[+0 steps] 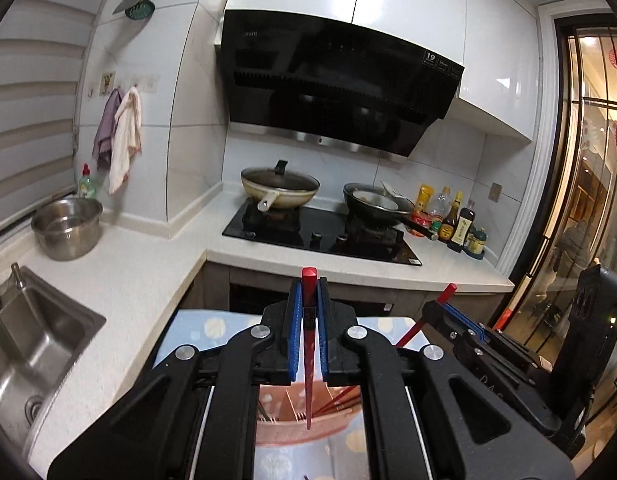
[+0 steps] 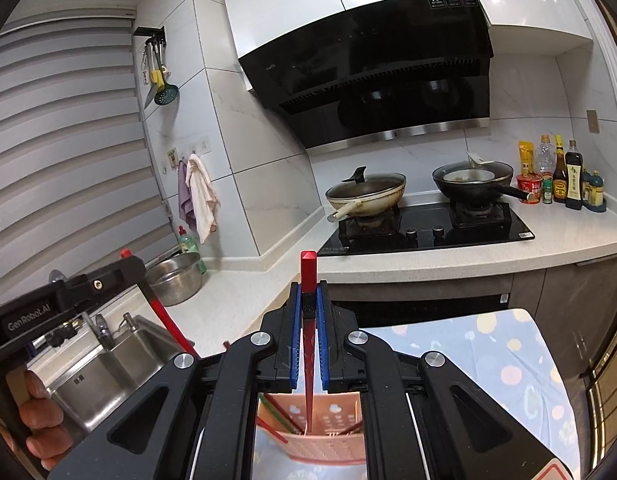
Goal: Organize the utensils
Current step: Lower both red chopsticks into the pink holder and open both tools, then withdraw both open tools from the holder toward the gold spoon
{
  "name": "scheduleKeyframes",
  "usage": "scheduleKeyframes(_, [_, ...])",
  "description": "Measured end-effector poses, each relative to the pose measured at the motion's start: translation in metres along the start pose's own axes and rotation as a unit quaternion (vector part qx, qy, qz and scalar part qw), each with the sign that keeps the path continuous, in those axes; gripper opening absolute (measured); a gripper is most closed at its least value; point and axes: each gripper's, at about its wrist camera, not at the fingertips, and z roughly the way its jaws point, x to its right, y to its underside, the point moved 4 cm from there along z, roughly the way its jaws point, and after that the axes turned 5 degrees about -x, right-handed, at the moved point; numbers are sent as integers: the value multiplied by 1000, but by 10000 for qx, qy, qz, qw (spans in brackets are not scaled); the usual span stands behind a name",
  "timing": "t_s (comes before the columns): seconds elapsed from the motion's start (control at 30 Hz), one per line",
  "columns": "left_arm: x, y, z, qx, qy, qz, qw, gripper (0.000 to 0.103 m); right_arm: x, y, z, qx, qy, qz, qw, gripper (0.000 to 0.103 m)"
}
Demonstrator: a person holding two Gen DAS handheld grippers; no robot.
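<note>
Left gripper (image 1: 308, 300) and right gripper (image 2: 308, 300) each clamp 1 red chopstick (image 1: 308, 344); tips poised over pink holder (image 2: 328, 444) may miss its slots.

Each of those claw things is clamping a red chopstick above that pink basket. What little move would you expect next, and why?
Probably a short lowering of the left gripper, so its red chopstick slides into the pink holder. Its thin tip already hangs just over the holder, where other chopsticks stand. The right gripper is likewise shut on its own chopstick above the holder, so it could follow.
</note>
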Motion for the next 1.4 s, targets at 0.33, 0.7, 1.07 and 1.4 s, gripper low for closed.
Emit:
scheduleKeyframes(0.33, [-11,16,49,-266,-410,141,9987,7,9,24,52,-495,175,-54,9986,7])
scheduleKeyframes(0.7, [-21,36,55,-351,-682,70,9970,53,11,40,54,-547,316,-28,9980,28])
scheduleKeyframes(1.07, [-22,55,30,-457,-806,109,9956,55,0,53,13,-493,292,-68,9983,31])
scheduleKeyframes(1.4, [-16,81,-2,-546,-863,144,9947,60,-10,79,-27,-575,250,-19,9980,32])
